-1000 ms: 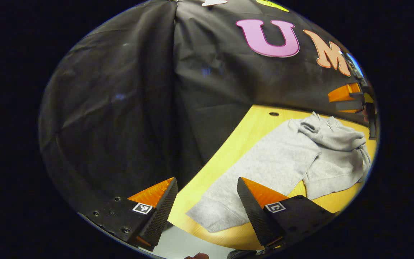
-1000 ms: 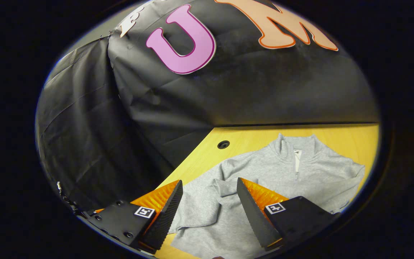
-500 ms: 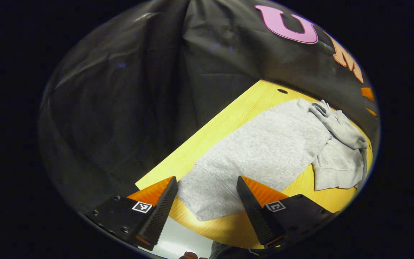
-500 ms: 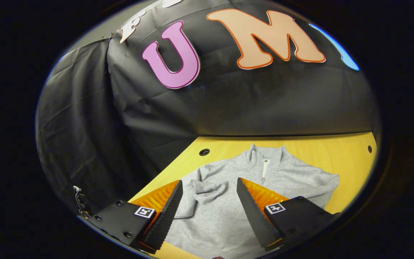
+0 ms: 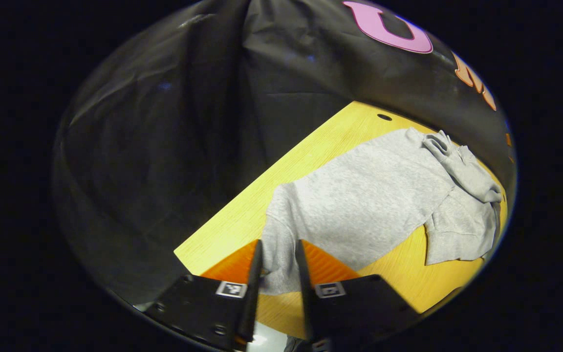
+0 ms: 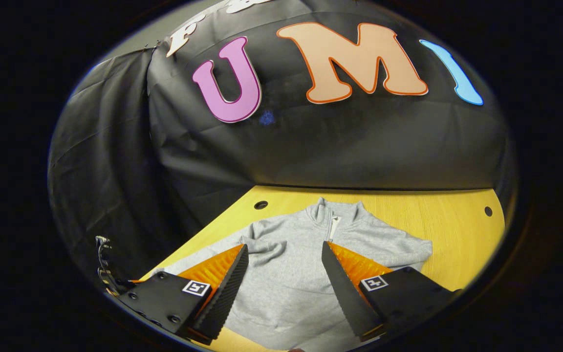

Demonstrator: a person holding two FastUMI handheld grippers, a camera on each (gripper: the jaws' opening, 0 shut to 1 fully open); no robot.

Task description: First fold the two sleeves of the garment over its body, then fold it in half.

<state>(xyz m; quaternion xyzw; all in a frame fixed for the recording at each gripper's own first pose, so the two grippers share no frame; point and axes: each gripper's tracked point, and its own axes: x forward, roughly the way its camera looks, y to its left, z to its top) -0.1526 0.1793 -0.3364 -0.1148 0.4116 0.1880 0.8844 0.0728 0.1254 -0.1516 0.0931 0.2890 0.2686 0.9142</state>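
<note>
The grey quarter-zip sweatshirt (image 6: 306, 264) lies flat on the yellow wooden table (image 6: 457, 220), collar toward the back wall, filling the lower middle of the right gripper view. In the left gripper view its long sleeve (image 5: 359, 200) runs from the centre right of the frame down to the bottom centre, where the left gripper (image 5: 277, 266) has its fingers pinched on the sleeve's cuff end, the cloth bunching up between them. The right gripper (image 6: 284, 283) hovers above the body of the sweatshirt with its fingers spread wide and nothing between them.

I'd say the sleeve fold is just starting. To do it well, lift the cuff only enough to clear the table, then carry it across toward the chest in a smooth arc so the crease lands at the shoulder seam. The free gripper could press down near the shoulder to stop the body sliding. The other sleeve, seen at the right edge of the left gripper view, looks rumpled and will want smoothing.
</note>
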